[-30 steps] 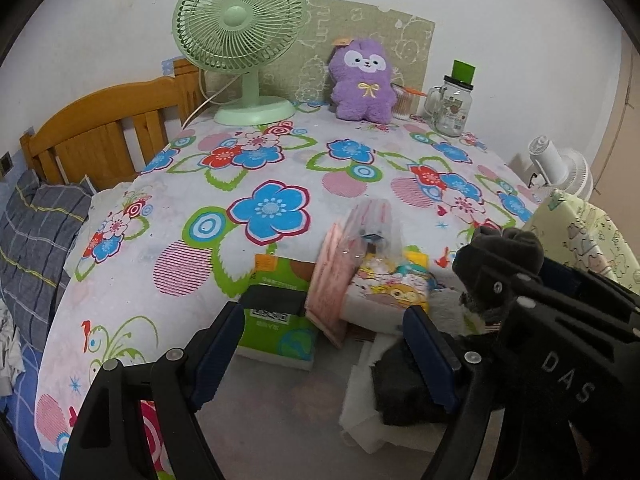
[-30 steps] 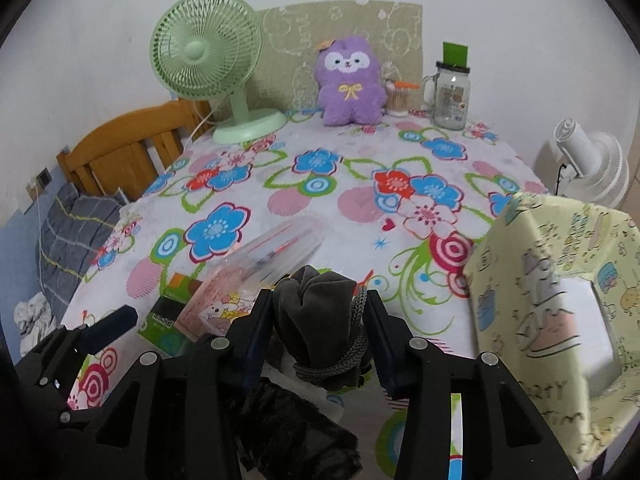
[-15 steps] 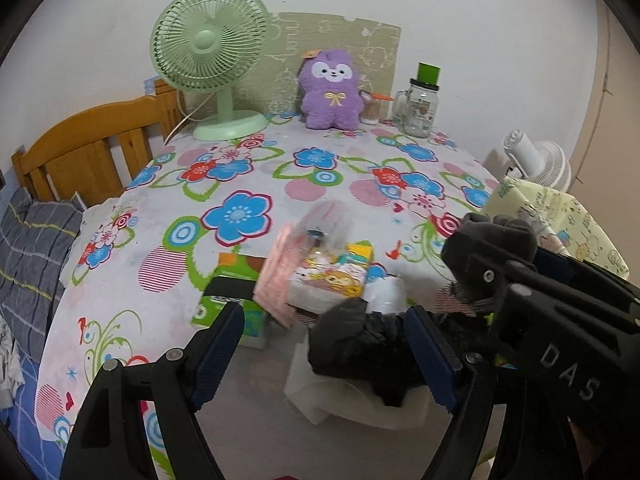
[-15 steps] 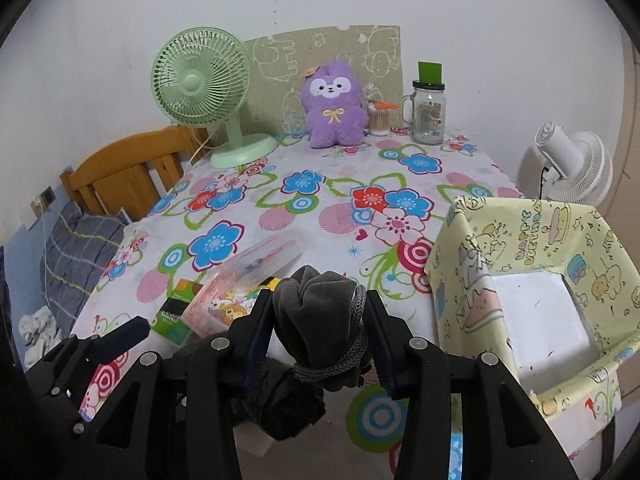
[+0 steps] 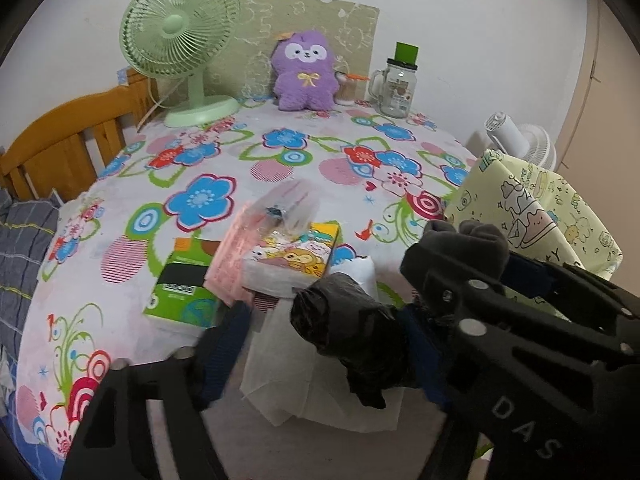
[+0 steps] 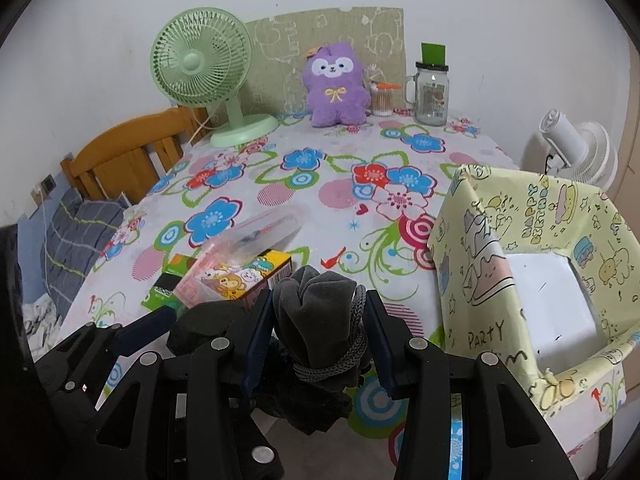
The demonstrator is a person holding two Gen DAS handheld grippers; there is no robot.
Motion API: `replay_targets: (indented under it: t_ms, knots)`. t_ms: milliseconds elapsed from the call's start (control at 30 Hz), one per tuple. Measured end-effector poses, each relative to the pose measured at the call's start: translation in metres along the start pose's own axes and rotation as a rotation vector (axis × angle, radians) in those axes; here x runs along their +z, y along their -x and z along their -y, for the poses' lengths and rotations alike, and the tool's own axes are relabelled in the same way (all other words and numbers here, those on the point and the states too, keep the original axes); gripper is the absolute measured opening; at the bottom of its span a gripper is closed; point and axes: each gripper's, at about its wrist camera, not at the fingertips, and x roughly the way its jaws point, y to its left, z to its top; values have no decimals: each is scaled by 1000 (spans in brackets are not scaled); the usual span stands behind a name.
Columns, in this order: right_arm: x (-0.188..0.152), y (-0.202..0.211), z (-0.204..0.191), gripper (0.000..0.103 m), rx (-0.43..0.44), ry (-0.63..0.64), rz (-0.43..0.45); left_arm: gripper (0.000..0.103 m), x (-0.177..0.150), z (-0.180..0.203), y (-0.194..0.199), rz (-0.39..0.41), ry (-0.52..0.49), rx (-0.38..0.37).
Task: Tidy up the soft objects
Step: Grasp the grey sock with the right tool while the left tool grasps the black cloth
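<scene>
In the left wrist view the left gripper (image 5: 320,344), angled down over the table's (image 5: 248,160) near edge, is closing around a black bundle (image 5: 344,332) between its jaws, while the right wrist view shows the right gripper (image 6: 318,338), likewise angled down, pinching a grey cord-tied pouch (image 6: 320,320) beside the yellow box (image 6: 532,248).

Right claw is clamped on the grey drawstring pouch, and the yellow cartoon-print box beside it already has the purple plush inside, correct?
Not quite. The right claw is clamped on the grey drawstring pouch, but the yellow cartoon-print box holds no plush: the right wrist view shows only its bare white floor. The purple plush sits at the table's far edge, against the wall.
</scene>
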Motion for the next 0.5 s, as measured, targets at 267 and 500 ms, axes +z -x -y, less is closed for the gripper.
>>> replay_targets:
  t_ms: [267, 500]
  knots:
    - [0, -9, 0, 49, -11, 3, -23, 43, 1, -2, -5, -20, 14, -49]
    - [0, -10, 0, 49, -14, 2, -24, 32, 1, 0, 0, 2, 7, -43]
